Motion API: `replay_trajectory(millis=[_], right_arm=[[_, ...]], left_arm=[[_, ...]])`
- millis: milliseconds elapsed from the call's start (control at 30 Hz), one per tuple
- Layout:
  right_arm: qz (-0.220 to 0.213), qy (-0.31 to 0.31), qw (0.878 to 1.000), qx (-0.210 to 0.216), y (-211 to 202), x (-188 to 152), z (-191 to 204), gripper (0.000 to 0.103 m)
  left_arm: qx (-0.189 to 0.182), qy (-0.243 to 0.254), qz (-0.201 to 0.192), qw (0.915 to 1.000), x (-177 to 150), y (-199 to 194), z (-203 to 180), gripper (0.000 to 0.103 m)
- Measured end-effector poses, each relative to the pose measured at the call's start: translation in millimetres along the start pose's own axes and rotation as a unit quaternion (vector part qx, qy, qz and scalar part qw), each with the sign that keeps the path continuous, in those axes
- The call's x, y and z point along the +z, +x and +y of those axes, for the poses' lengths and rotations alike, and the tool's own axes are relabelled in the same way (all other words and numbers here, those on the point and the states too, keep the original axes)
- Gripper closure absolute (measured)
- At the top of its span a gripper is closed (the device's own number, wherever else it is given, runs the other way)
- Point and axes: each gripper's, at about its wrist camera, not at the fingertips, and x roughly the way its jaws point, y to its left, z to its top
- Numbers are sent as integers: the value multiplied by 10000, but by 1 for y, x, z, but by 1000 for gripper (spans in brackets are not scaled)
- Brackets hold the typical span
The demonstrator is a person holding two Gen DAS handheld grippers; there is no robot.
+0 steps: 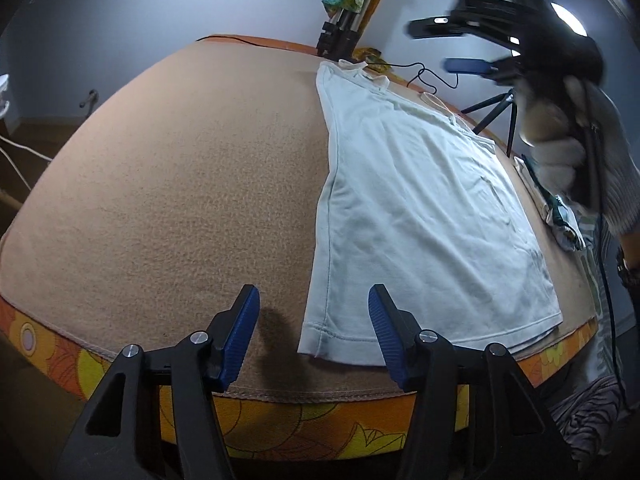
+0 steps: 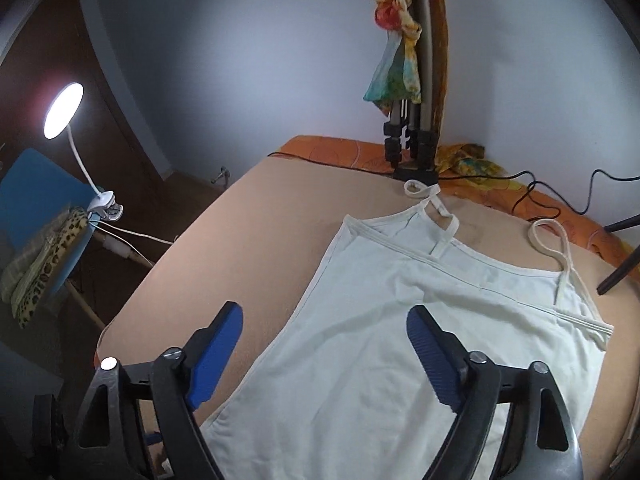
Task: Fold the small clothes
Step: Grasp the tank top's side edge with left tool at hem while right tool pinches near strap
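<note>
One garment: a white strappy top (image 1: 420,208) lies flat and spread on the tan blanket (image 1: 168,200) that covers the table; hem toward the near edge, straps toward the far wall.
Left hand-held gripper (image 1: 314,332): jaws apart with nothing clamped; the hem's left corner (image 1: 316,340) lies between the blue pads, which do not look to press it.
Right hand-held gripper (image 2: 324,352): jaws wide and empty, hovering over the top's left side seam near mid-length; in the left wrist view it shows blurred, above the far right.
Step in hand: likely the opening grasp for a first fold, no fold made yet.
Next move: the left pads need to close on the hem corner, and the right needs to drop to an edge further up, so both lift one side together.
Edges: the hem sits just beside the blanket's near border (image 1: 304,394), so the corner is easy to pinch from outside.
Open room: a broad bare stretch of blanket lies left of the top.
Obstacles: tripod legs (image 2: 412,136) and a black cable (image 2: 532,196) stand near the straps (image 2: 552,248); other cloth (image 1: 560,216) lies at the right edge.
</note>
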Motion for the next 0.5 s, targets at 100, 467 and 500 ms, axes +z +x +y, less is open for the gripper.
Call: replay_trajectory(millis=[100,467,500], right_arm=[[323,143,9994,18,36,17,-4,34],[746,725,9946,14,123,46,-18,50],[765,677,9947,-61,129,47,-16,50]], left_arm=[[-107,-29,55,9999,0,3,1,53],[-406,-236,109,9988,2,8,9,65],[-400,-217,104,9989,2,8,9,66]])
